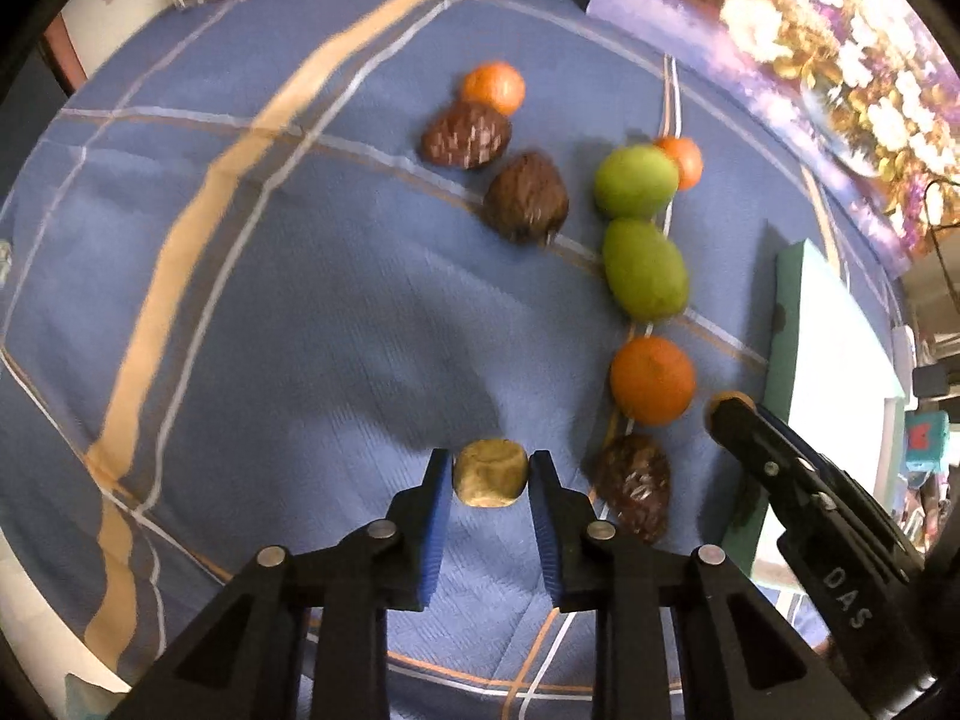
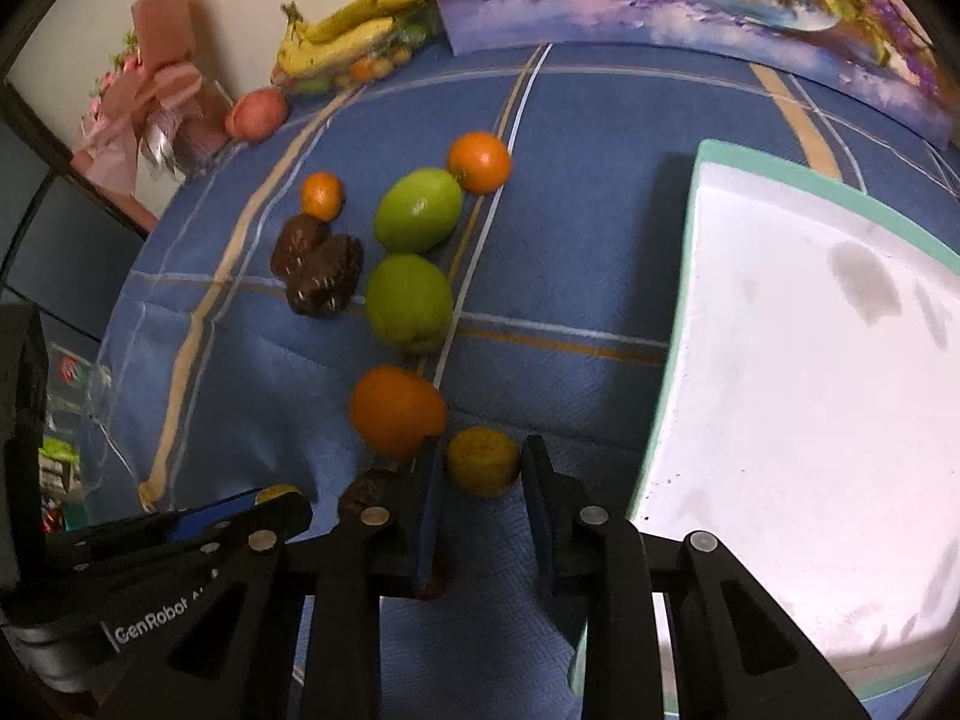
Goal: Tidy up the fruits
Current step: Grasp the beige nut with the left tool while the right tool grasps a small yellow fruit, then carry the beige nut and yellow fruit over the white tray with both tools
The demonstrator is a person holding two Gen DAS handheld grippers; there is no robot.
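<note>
Left gripper (image 1: 489, 474) fingers clamp a tan fruit (image 1: 490, 473); right gripper (image 2: 483, 462) fingers clamp a yellow fruit (image 2: 483, 461). Round, smooth skins may slip during lifting.

Left gripper (image 1: 491, 474) fingers clamped on a small yellow-brown fruit (image 1: 491, 473), above blue checked cloth (image 1: 300, 330), right gripper (image 1: 729, 411) alongside.

Both tools are black plastic. The left gripper (image 1: 490, 474) has two long fingers with bright blue ridged pads (image 1: 435, 531) on the inside. Round silver pins (image 1: 271, 555) sit at its joints, and the arms have triangle holes cut in them. The right gripper (image 2: 483, 468) looks the same, with dark blue pads (image 2: 427, 516) and silver pins (image 2: 375, 516). White letters on the tools' sides say "GenRobot" (image 2: 151, 630) and "DAS" (image 1: 847, 597).
</note>
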